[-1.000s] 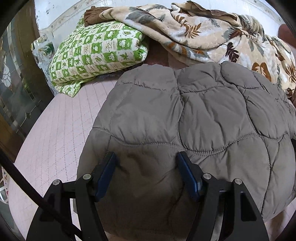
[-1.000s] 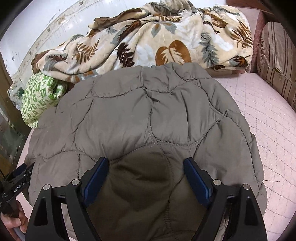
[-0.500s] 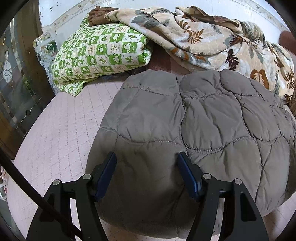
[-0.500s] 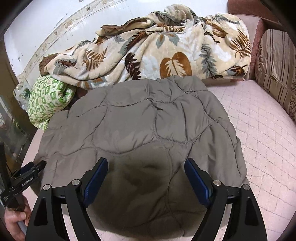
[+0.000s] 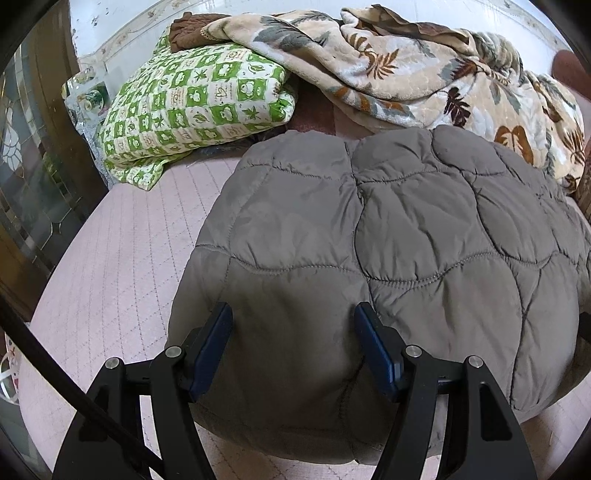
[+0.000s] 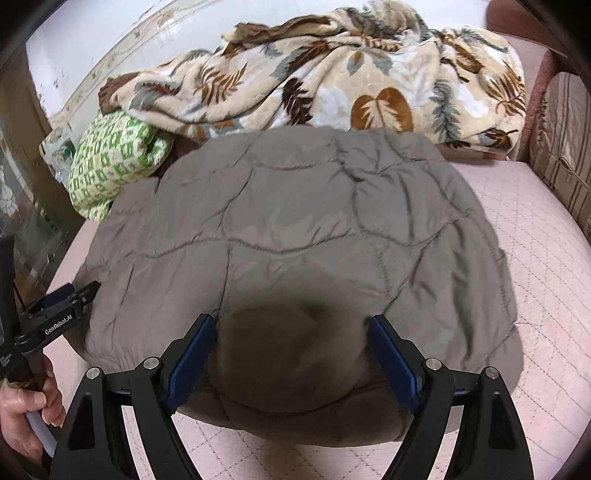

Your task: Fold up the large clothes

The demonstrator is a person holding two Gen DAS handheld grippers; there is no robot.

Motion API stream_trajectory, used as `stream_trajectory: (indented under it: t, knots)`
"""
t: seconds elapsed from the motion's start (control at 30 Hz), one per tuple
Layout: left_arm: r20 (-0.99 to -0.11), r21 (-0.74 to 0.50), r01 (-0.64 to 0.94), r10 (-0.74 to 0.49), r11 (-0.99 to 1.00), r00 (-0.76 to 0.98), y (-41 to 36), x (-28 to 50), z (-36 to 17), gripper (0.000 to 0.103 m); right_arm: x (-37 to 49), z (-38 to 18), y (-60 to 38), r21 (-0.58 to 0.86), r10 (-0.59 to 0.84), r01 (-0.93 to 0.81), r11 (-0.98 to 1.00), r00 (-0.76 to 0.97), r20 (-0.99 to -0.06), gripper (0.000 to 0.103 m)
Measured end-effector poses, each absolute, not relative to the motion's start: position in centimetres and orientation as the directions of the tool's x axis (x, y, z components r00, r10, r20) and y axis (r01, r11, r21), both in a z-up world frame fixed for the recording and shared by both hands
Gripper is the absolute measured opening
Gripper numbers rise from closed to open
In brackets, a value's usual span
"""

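Pink quilted mattress (image 5: pixel 122 236): folded grey puffer jacket (image 5: pixel 388 240) before leaf-print blanket (image 6: pixel 332 81). Left gripper (image 5: pixel 293 343), right gripper (image 6: pixel 291 350) above jacket, jaws apart, empty.

Left wrist view: left gripper (image 5: pixel 293 345) at the bottom centre of the frame, jaws apart, blue pads (image 5: pixel 375 350) clear of the fabric, nothing clamped. Grey quilted jacket (image 5: pixel 388 266) fills centre and right, folded into a rounded bundle, lying on the pink quilted bed cover (image 5: pixel 122 266). Its near edge sits under and between the fingers. Green-and-white checked pillow (image 5: pixel 195 110) upper left, just beyond the jacket's far left corner. Beige leaf-print blanket (image 5: pixel 406 70) is heaped across the top and upper right, overlapping the pillow's top edge. Brown cloth (image 5: pixel 186 33) on top of the pillow. Dark glass-panelled door (image 5: pixel 33 177) along the left edge.
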State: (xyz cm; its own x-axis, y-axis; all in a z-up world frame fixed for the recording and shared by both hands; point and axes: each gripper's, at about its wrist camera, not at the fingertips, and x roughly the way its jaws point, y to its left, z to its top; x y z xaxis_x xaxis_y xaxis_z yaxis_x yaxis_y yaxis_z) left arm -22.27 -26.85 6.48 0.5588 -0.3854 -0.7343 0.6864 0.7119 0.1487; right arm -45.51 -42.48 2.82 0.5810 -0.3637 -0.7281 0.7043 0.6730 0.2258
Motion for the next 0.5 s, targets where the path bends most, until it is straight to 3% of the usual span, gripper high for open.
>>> stream_trajectory:
  t: [0.5]
  knots:
    - [-0.741, 0.186, 0.692, -0.363, 0.697, 0.565, -27.4, -22.4, 5.6, 0.068, -44.1, 0.7, -42.7, 0.19, -0.347, 0.702, 0.686, 0.546, -0.762, 0.093]
